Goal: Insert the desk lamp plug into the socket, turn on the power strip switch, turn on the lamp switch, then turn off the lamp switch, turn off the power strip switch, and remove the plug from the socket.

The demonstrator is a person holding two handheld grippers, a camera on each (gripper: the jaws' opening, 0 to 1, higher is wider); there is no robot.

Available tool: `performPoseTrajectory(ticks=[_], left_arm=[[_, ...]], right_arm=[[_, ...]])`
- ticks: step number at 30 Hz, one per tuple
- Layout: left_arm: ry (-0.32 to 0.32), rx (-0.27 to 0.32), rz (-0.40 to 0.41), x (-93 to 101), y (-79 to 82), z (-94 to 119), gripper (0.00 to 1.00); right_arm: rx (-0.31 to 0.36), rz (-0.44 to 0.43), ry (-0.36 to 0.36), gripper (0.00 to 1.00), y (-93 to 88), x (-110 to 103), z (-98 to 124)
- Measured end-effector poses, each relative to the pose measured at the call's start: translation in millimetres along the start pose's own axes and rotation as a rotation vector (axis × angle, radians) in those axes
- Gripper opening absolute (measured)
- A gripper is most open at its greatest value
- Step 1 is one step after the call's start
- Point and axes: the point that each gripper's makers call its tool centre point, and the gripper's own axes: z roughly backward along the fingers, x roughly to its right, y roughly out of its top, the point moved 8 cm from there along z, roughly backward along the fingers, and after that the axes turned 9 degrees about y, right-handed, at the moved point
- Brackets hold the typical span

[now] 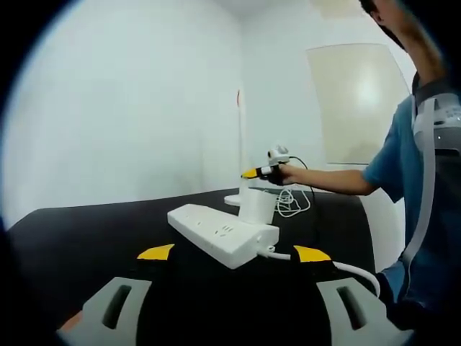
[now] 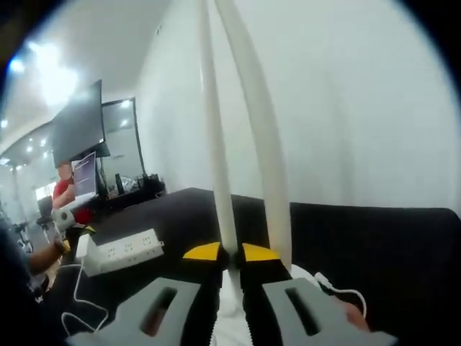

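A white power strip [image 1: 223, 234] lies on the black table [image 1: 86, 238], its cable leaving to the right. My left gripper [image 1: 234, 254] stands open just in front of it, yellow tips wide apart. Beyond it rises the white desk lamp, with its base [image 1: 253, 204] and a thin upright stem [image 1: 241, 137]. A hand holds my right gripper [image 1: 253, 173] against that stem. In the right gripper view my right gripper [image 2: 230, 252] is shut on the thin lamp stem [image 2: 216, 158], with a thicker white arm [image 2: 259, 144] beside it. The power strip [image 2: 122, 252] lies far left.
A coil of white cable [image 1: 292, 202] lies right of the lamp base, and more cable [image 2: 338, 292] runs beside my right jaw. A person in a blue shirt [image 1: 403, 166] stands at the table's right edge. White walls close the back; a dark screen [image 2: 79, 122] hangs far off.
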Motion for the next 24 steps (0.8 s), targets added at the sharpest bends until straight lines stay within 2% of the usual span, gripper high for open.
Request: performPoseTrajectory(ticks=[24], left_arm=[[-0.002,0.001,0.009,-2.2,0.0,-1,0.6]], right_arm=[[-0.001,-0.047,0.043,0.11,1.7,-9,2]])
